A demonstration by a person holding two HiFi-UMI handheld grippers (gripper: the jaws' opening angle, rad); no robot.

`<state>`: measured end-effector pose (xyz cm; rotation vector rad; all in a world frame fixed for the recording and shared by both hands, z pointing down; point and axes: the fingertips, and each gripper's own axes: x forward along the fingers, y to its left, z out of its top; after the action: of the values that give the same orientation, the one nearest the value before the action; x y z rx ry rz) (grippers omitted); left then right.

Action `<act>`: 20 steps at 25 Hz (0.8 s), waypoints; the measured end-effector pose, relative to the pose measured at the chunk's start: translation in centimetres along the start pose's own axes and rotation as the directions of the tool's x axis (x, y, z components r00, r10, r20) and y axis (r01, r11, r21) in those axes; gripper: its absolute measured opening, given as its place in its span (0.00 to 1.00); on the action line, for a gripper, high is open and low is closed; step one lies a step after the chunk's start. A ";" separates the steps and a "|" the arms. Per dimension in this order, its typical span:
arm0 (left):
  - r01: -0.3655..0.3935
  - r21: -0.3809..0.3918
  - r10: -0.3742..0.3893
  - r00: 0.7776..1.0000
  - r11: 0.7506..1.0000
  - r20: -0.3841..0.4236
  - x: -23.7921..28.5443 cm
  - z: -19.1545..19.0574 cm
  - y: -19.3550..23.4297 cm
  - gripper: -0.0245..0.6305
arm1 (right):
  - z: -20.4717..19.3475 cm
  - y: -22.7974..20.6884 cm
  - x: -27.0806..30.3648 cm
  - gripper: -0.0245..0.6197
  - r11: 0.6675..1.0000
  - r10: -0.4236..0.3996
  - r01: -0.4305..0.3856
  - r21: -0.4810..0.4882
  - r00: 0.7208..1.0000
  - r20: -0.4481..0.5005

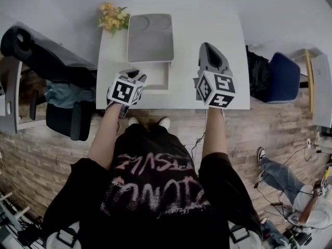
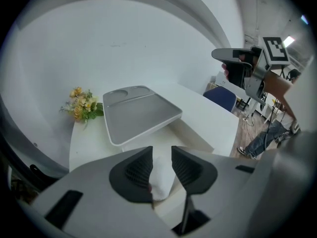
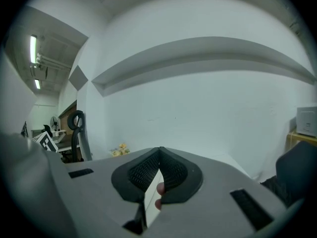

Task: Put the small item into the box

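Note:
The box stands on the white table (image 1: 223, 30) with its grey lid (image 1: 150, 38) raised at the back and its shallow white base (image 1: 155, 78) in front. In the left gripper view the lid (image 2: 138, 113) and the base (image 2: 194, 133) lie just beyond the jaws. My left gripper (image 1: 130, 78) points steeply down at the box's near left corner. A small white soft item (image 2: 161, 178) sits between its pads, and the left gripper (image 2: 162, 151) is shut on it. My right gripper (image 1: 208, 50) hovers over the table to the right of the box, shut (image 3: 159, 151) with nothing in it.
Yellow flowers (image 1: 113, 17) lie at the table's far left corner, beside the lid. A black chair (image 1: 49, 61) stands left of the table and a blue chair (image 1: 282, 77) to its right. Another person's legs (image 1: 280, 175) show on the floor at right.

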<state>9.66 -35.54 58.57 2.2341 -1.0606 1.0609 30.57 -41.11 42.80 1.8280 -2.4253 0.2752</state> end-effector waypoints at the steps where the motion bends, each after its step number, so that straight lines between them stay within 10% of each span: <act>1: -0.002 -0.003 0.002 1.000 1.000 0.005 -0.1 0.0 0.1 0.22 | 0.1 0.1 0.0 0.05 1.000 0.001 -0.001 -0.001 1.000 0.001; 20: -0.144 -0.055 0.154 0.929 0.988 0.337 -6.9 6.9 3.1 0.04 | 1.8 1.7 -0.2 0.05 0.999 0.025 -0.024 -0.024 0.999 0.035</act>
<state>7.44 -38.84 49.17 2.3991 -1.3981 0.7210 29.04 -40.83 40.83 1.8096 -2.4655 0.2167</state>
